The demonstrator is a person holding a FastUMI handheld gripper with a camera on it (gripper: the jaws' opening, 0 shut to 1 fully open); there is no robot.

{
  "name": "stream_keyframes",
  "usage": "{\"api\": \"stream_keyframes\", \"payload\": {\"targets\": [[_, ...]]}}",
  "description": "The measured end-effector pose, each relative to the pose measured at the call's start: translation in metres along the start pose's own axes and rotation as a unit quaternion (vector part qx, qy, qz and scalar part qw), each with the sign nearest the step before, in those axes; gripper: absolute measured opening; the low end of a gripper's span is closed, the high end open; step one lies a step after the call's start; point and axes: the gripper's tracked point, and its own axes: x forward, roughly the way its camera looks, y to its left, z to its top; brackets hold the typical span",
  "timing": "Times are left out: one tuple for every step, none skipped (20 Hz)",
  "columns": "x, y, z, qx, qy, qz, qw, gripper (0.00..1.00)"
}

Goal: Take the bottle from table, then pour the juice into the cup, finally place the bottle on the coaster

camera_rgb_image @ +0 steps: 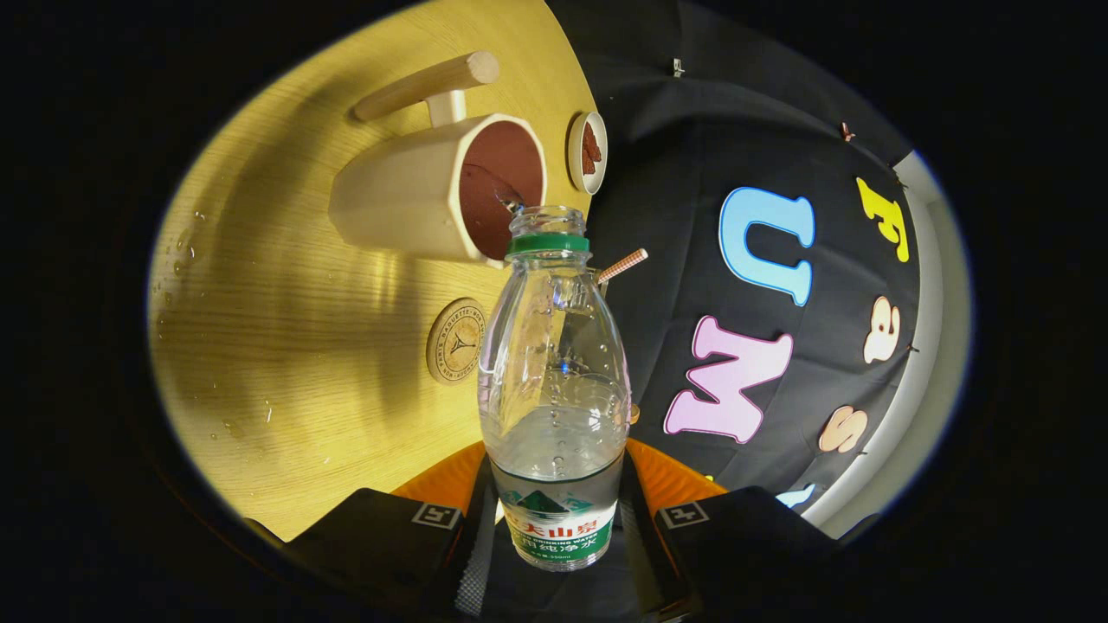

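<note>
My gripper (554, 528) is shut on a clear plastic bottle (554, 389), its fingers (415, 536) pressing the labelled base from both sides. The bottle is uncapped, has a green neck ring and holds some clear liquid low in its body. The whole view is rolled, so the bottle is tipped toward the wooden cup (433, 186). Its open mouth (545, 221) sits right at the cup's rim, over the cup's dark brown inside. The cup has a long wooden handle (424, 85). A round wooden coaster (455, 340) lies on the table beside the bottle's shoulder.
The light wooden table (286, 346) carries scattered water drops near its edge. A small round dish (588, 151) with a brown piece stands beyond the cup. A striped straw (623, 266) pokes out behind the bottle's neck. The black booth cloth hangs past the table.
</note>
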Motion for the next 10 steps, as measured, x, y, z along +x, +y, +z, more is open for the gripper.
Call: {"api": "stream_keyframes", "payload": {"targets": [[0.0009,-0.0022,0.0003,-0.001,0.000,-0.001,1.000,0.67],[0.0008,-0.0035,0.0004,-0.003,0.000,-0.003,1.000,0.68],[0.0016,-0.0051,0.0001,-0.007,0.001,-0.005,1.000,0.68],[0.0007,-0.0060,-0.0004,-0.009,0.000,-0.006,1.000,0.68],[0.0017,-0.0065,-0.0005,-0.011,0.000,-0.007,1.000,0.68],[0.0018,-0.0075,-0.0005,-0.014,0.000,-0.008,1.000,0.67],[0.0019,-0.0081,-0.0003,-0.016,-0.001,-0.009,1.000,0.67],[0.0016,-0.0086,-0.0004,-0.020,-0.001,-0.010,1.000,0.67],[0.0017,-0.0096,0.0005,-0.022,-0.002,-0.012,1.000,0.67],[0.0009,-0.0100,0.0003,-0.024,-0.002,-0.013,1.000,0.68]]}}
